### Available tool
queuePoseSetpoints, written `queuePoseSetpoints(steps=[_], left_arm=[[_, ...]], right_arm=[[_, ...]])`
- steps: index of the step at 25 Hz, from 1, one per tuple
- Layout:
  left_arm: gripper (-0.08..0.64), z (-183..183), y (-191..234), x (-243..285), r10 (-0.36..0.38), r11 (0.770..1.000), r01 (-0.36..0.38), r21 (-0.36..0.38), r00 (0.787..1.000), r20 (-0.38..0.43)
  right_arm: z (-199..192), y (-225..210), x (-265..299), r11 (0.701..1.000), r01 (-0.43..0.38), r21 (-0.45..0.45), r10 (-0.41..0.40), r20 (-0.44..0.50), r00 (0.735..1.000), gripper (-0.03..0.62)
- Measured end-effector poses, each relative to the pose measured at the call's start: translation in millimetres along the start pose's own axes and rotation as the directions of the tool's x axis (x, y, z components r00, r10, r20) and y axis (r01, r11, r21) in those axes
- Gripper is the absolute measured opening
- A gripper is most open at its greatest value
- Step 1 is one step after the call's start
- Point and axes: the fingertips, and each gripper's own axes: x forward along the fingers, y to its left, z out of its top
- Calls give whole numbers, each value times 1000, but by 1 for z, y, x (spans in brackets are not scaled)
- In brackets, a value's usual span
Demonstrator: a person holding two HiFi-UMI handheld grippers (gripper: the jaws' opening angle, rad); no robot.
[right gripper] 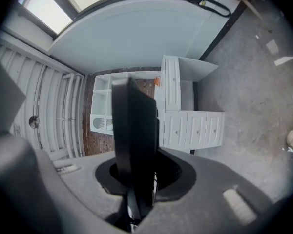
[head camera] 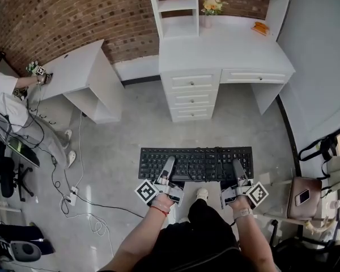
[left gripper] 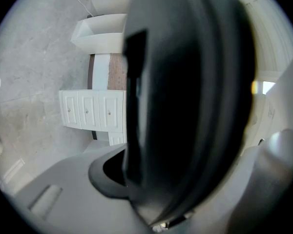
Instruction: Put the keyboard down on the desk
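A black keyboard point(head camera: 196, 164) hangs level above the concrete floor, held by its near edge. My left gripper point(head camera: 168, 171) is shut on the keyboard's left part, and my right gripper point(head camera: 238, 173) is shut on its right part. In the left gripper view the keyboard point(left gripper: 185, 106) fills the middle as a dark edge-on slab between the jaws. In the right gripper view the keyboard point(right gripper: 134, 145) stands as a thin black edge clamped between the jaws. The white desk point(head camera: 221, 52) with drawers and a shelf hutch stands ahead, across the floor.
A second white desk point(head camera: 79, 72) stands at the left, with another person point(head camera: 5, 95) working at it. Cables point(head camera: 73, 191) trail over the floor at the left. A stool with a phone point(head camera: 302, 197) sits at the right. A flower vase point(head camera: 211, 7) and an orange object point(head camera: 260, 27) rest on the desk.
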Motion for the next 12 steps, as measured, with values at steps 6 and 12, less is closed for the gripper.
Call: queuePoseSetpoints(steps=[6, 12], left_arm=[[176, 0, 9, 44, 7, 1000, -7, 5, 1000, 20], [176, -1, 15, 83, 14, 1000, -14, 21, 999, 30]], right_arm=[[31, -5, 38, 1000, 5, -1, -5, -22, 1000, 71], [57, -9, 71, 1000, 9, 20, -8, -46, 999, 71]])
